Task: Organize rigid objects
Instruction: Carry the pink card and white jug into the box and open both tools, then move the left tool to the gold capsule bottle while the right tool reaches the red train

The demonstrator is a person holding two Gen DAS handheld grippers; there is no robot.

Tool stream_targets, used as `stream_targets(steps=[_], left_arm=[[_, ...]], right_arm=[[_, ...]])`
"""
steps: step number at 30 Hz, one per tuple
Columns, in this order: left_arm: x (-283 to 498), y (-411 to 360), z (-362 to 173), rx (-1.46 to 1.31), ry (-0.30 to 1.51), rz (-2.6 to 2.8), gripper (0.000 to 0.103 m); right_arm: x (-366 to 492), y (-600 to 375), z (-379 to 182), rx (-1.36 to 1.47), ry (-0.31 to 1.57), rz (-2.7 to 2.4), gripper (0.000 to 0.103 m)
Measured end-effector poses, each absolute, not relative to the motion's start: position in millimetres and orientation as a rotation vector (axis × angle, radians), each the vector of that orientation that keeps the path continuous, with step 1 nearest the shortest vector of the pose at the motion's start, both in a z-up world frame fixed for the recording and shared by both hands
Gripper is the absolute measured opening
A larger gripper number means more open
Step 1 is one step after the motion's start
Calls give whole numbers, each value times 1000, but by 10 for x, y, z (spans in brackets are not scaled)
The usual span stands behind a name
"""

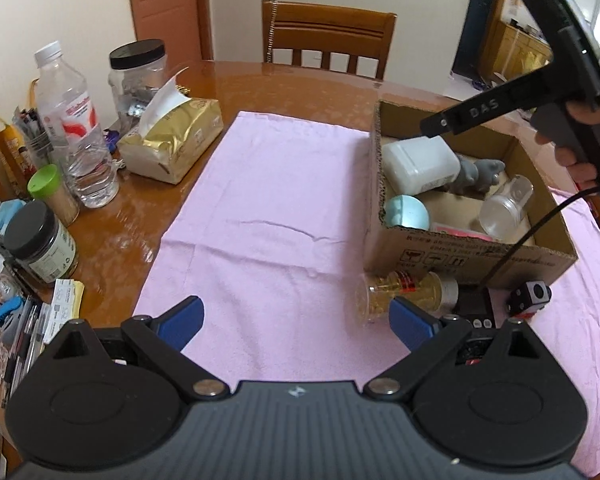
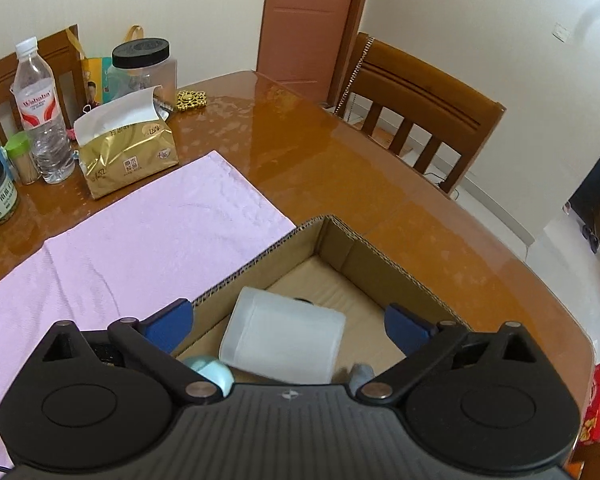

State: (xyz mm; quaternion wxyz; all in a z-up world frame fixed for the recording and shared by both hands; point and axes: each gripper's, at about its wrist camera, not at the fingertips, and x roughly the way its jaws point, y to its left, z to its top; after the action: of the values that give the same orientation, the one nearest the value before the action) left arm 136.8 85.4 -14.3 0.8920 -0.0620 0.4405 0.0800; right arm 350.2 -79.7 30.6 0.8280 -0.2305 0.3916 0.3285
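Observation:
An open cardboard box (image 1: 468, 250) stands on the pink towel (image 1: 268, 208). Inside lie a white plastic container (image 1: 420, 164), a teal ball (image 1: 406, 210), a grey toy (image 1: 480, 170) and a clear jar (image 1: 506, 204). In front of the box lie a clear bottle with gold contents (image 1: 404, 290), a black device (image 1: 476, 308) and a black-and-white cube (image 1: 530, 296). My left gripper (image 1: 298, 324) is open over the towel, its right pad beside the gold bottle. My right gripper (image 2: 290, 330) is open above the box (image 2: 260, 264), with the white container (image 2: 284, 340) lying below between its fingers, untouched. A hand holds it.
At the table's left stand a water bottle (image 1: 72, 124), a gold tissue pack (image 1: 176, 142), a black-lidded clear jar (image 1: 138, 76), a dark jar (image 1: 40, 240) and pens. A wooden chair (image 1: 328, 34) is behind the table. The table edge (image 2: 540, 300) curves past the box.

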Motion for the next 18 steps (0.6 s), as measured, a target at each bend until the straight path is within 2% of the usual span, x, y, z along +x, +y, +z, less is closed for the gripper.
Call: stream_targets(steps=[18], left_arm=[[1344, 753, -216, -71, 927, 89, 99]], right_arm=[[2689, -1482, 435, -366, 850, 551, 103]])
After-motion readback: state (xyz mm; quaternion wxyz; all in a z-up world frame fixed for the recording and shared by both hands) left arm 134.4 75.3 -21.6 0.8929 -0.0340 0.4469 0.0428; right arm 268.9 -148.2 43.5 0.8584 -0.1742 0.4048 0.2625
